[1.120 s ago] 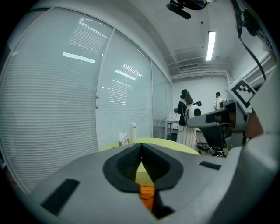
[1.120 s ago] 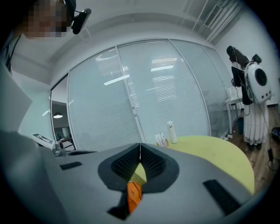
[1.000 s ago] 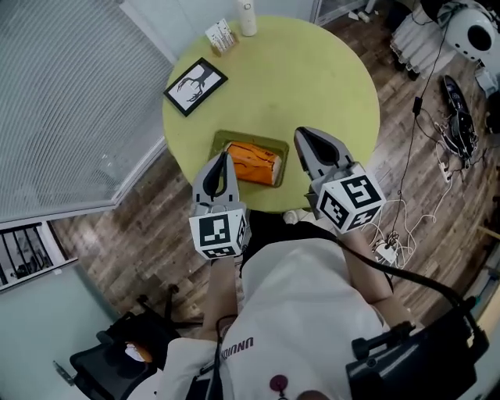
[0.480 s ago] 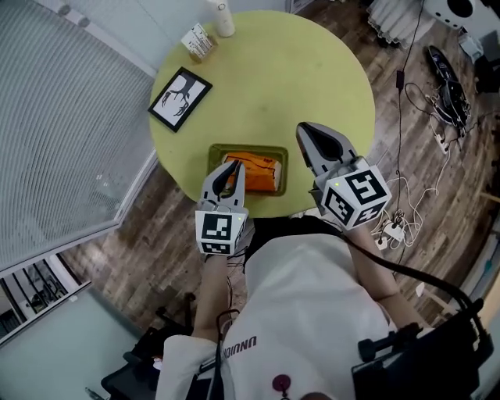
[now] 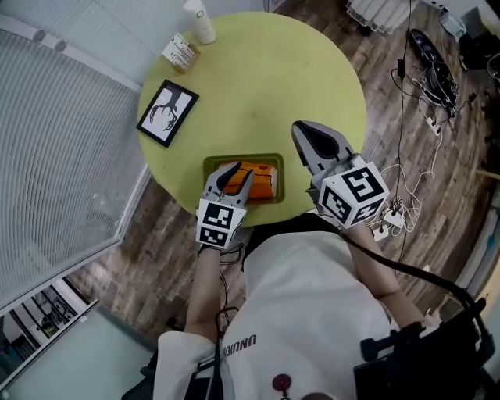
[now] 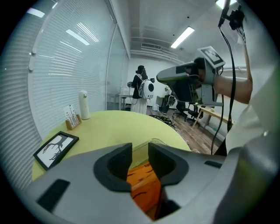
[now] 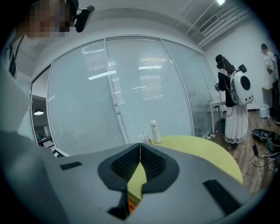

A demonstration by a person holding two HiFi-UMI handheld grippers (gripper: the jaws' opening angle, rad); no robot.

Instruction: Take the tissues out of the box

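An orange tissue box lies in a green tray at the near edge of the round yellow-green table. My left gripper hovers over the box's near left end. Its jaws are opening, with a clear gap and nothing pinched between them. In the left gripper view the left gripper looks down onto the orange box. My right gripper hangs above the table just right of the tray, shut and empty. The right gripper has its pads meeting in its own view.
A black-framed picture, a small card holder and a white bottle stand on the table's far left. Cables and a power strip lie on the wooden floor at right. Window blinds run along the left.
The left gripper's jaws have parted from shut to open, and it has come forward over the box's near end. The right gripper has barely moved.
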